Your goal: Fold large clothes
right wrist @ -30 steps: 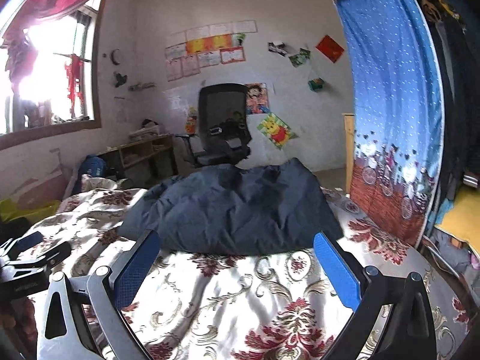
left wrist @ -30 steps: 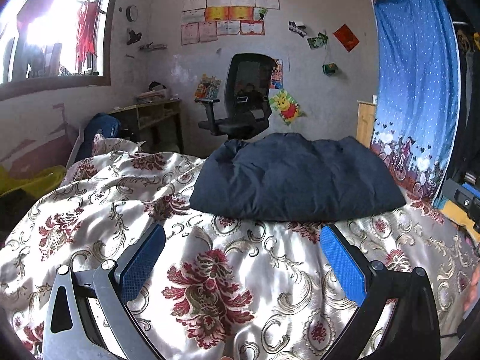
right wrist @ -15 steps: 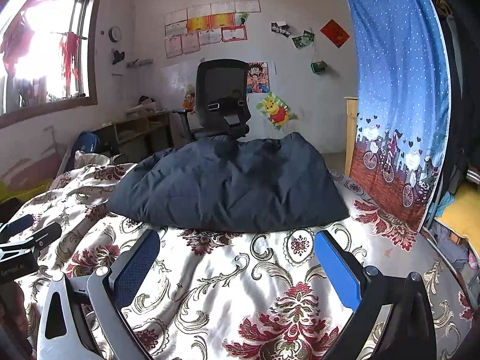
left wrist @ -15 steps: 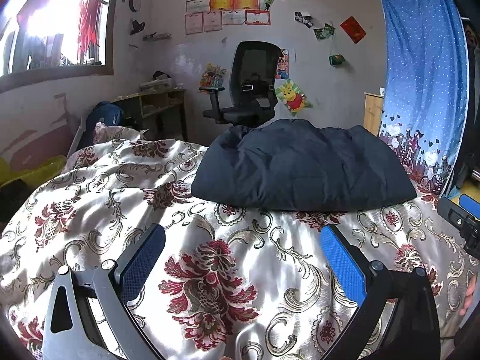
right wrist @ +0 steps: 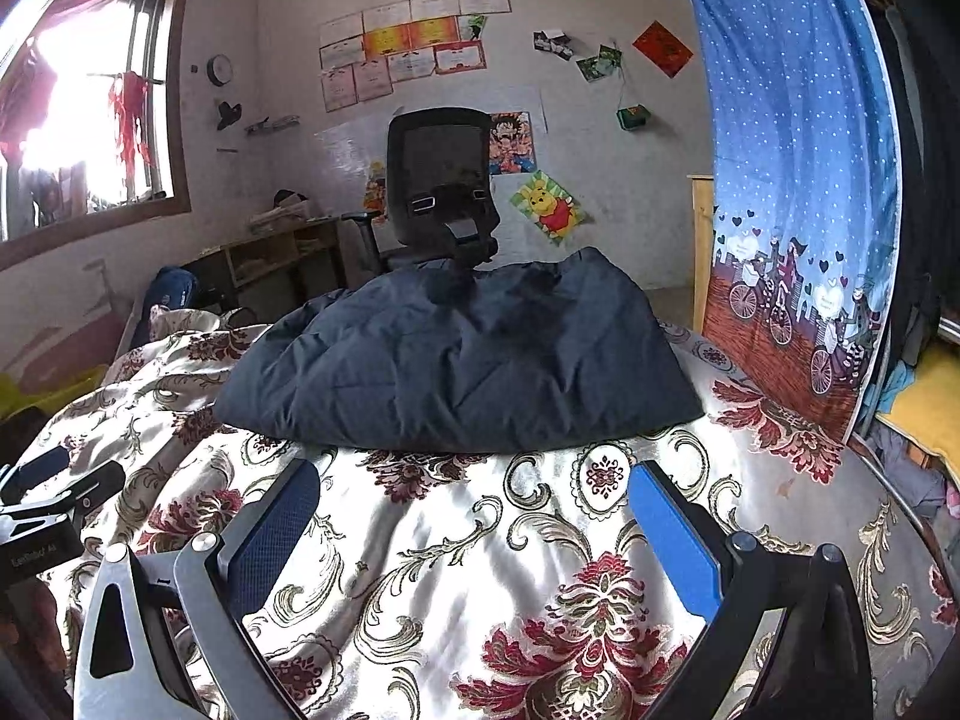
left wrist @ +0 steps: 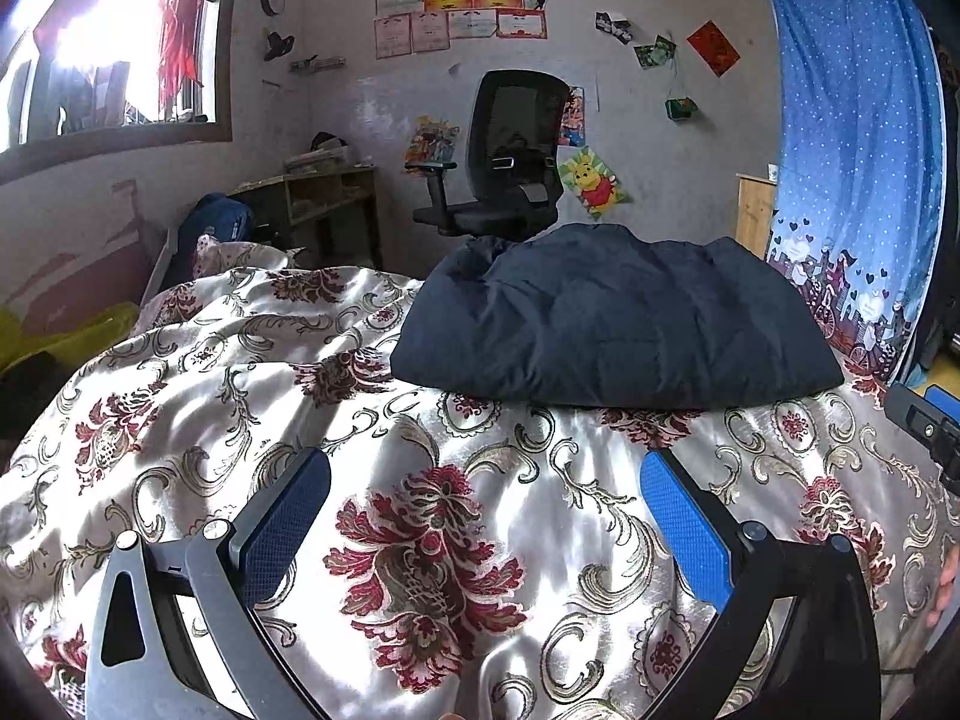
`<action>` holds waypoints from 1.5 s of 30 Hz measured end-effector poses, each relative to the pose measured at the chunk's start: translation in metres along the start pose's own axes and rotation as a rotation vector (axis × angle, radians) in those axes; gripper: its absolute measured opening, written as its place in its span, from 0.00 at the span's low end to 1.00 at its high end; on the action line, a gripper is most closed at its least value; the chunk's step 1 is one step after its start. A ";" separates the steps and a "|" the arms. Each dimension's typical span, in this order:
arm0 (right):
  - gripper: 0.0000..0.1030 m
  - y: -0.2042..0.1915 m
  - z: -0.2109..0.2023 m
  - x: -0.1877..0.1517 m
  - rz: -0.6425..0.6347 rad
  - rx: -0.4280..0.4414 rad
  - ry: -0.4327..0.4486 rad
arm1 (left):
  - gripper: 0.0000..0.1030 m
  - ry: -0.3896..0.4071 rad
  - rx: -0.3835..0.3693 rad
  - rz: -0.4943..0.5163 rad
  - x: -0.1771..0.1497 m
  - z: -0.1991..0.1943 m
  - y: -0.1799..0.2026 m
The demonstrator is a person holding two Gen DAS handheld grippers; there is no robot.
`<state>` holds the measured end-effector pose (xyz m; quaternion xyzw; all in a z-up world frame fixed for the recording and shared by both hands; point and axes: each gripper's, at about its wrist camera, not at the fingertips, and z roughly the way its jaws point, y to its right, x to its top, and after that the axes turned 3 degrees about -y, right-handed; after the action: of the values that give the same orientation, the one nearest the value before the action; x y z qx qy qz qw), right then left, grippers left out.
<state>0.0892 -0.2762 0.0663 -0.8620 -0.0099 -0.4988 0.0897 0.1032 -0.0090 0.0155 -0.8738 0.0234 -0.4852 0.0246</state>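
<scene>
right tool (right wrist: 474,501) agape, empty | navy coat (right wrist: 462,360) folded on bedspread (right wrist: 432,570)

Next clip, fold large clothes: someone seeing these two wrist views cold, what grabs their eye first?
Probably the dark navy padded garment, lying in a puffy folded heap across the far side of the bed, on the shiny floral bedspread that fills the foreground. In the foreground, the left gripper and right gripper both hang open and empty above the spread, short of the garment. Behind stand a black office chair and, at right, a bright blue dotted curtain.
</scene>
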 end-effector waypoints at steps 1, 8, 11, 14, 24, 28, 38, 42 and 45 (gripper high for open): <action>1.00 0.000 0.000 0.000 -0.005 0.001 0.000 | 0.98 0.001 0.000 -0.001 0.000 0.000 0.000; 1.00 -0.002 0.000 -0.001 -0.014 0.002 -0.001 | 0.98 0.001 -0.002 -0.001 0.000 -0.001 0.001; 1.00 -0.002 0.001 -0.002 -0.010 0.001 -0.003 | 0.98 0.001 -0.001 -0.001 0.000 -0.001 0.002; 1.00 -0.001 0.001 -0.001 -0.011 0.002 -0.003 | 0.98 0.000 -0.002 -0.002 0.000 -0.001 0.002; 1.00 -0.001 0.000 -0.001 -0.010 0.002 -0.001 | 0.98 0.001 0.000 -0.001 0.000 -0.001 0.003; 1.00 -0.002 0.001 -0.001 -0.007 0.000 0.000 | 0.98 -0.001 -0.001 -0.001 0.000 -0.001 0.003; 1.00 -0.002 0.001 -0.002 -0.006 0.000 0.000 | 0.98 0.000 0.000 0.001 0.000 -0.001 0.003; 1.00 -0.002 0.002 -0.002 -0.007 0.001 -0.001 | 0.98 -0.001 -0.002 0.002 0.000 -0.001 0.003; 1.00 -0.003 0.001 -0.002 -0.007 0.000 -0.001 | 0.98 0.000 -0.001 0.004 0.000 -0.002 0.003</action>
<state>0.0889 -0.2730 0.0643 -0.8622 -0.0127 -0.4987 0.0880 0.1020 -0.0121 0.0163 -0.8738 0.0254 -0.4850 0.0249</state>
